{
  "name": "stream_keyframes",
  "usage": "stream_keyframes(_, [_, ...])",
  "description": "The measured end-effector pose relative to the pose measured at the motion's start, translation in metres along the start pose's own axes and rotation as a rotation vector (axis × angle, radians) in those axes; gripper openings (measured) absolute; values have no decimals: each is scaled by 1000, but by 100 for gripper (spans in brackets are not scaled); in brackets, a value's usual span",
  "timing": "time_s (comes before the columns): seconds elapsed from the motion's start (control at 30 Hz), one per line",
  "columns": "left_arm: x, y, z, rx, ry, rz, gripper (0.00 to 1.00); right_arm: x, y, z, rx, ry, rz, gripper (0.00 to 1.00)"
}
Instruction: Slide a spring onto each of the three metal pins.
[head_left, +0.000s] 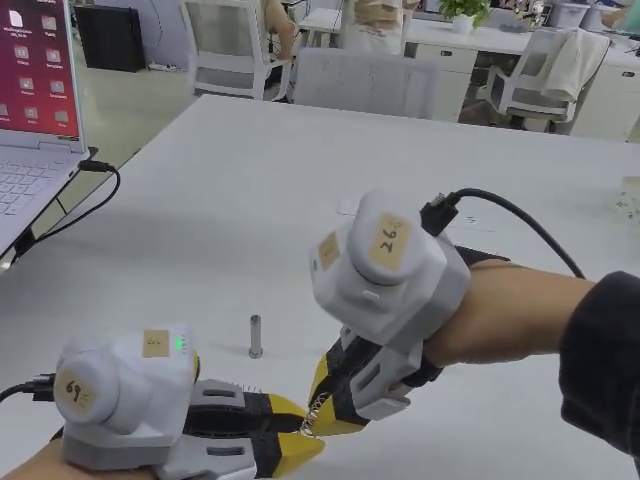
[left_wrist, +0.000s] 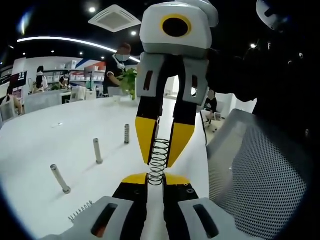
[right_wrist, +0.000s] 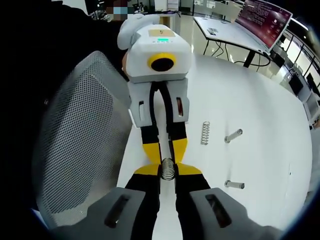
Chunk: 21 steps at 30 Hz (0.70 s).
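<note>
Left gripper view: left gripper (left_wrist: 156, 179) and right gripper (left_wrist: 160, 162), jaws near-closed, both pinch one coiled wire spring (left_wrist: 159, 170); two silver metal pins (left_wrist: 97, 151) bare, third pin (left_wrist: 126, 133) seemingly sprung.

The sticker (head_left: 388, 240) on the right hand-held gripper (head_left: 326, 404) reads "26"; the sticker (head_left: 77, 389) on the left hand-held gripper (head_left: 300, 432) reads "69"; the laptop (head_left: 35, 70) text is illegible.

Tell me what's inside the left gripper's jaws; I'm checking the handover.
A spring: one end pinched in the left gripper, the other in the right gripper. The pinched coils are covered.
</note>
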<state>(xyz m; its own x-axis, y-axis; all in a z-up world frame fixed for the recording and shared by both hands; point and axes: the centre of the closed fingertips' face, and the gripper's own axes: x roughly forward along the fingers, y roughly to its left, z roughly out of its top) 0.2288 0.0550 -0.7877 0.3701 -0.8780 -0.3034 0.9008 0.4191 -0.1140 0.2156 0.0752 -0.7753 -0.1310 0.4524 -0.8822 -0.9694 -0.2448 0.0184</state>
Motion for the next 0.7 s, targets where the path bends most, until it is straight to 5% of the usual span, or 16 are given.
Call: stream_keyframes(0.7, [-6, 14, 0, -17, -18, 64, 29, -15, -19, -19, 38, 33, -45, 8])
